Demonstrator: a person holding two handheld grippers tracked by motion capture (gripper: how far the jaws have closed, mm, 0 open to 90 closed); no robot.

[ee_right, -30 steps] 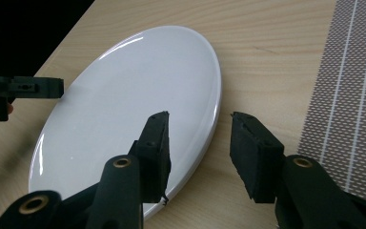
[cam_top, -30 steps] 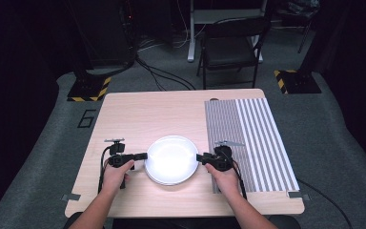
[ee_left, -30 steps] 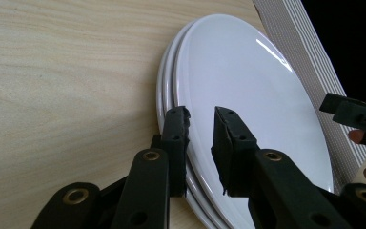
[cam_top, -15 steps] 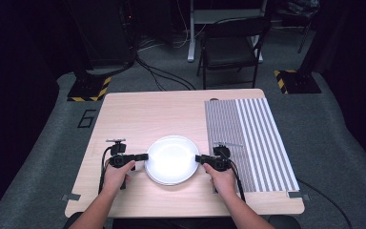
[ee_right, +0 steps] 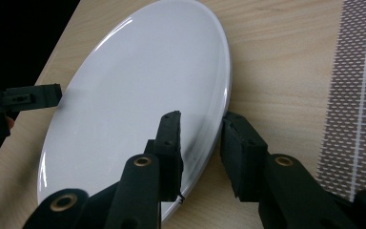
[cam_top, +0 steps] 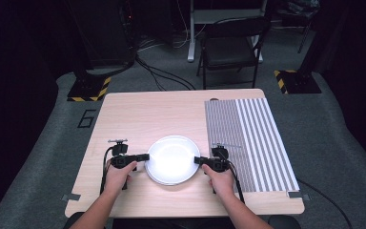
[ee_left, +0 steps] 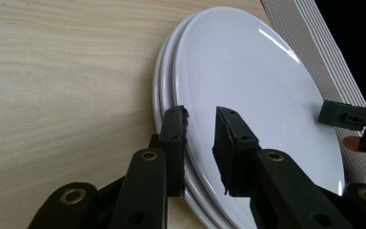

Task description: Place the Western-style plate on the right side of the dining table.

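Observation:
A stack of white plates [cam_top: 171,160] lies near the front of the wooden table [cam_top: 138,114]. My left gripper [cam_top: 147,156] lies level at the stack's left edge. In the left gripper view the left gripper [ee_left: 201,119] is shut on the rim of the top plate [ee_left: 248,86], one jaw above and one below. My right gripper [cam_top: 196,160] is at the right edge. Its jaws [ee_right: 201,121] have just been closing and straddle the plate rim [ee_right: 221,95], with a little slack still showing. Each gripper view shows the other gripper across the plate.
A grey striped mat [cam_top: 250,138] covers the table's right part, just right of my right hand. A black chair [cam_top: 231,47] and cables are on the floor behind the table. Bare wood stretches behind and left of the plates.
The right gripper has edged slightly left onto the plate's rim. The left gripper and the plates have stayed put.

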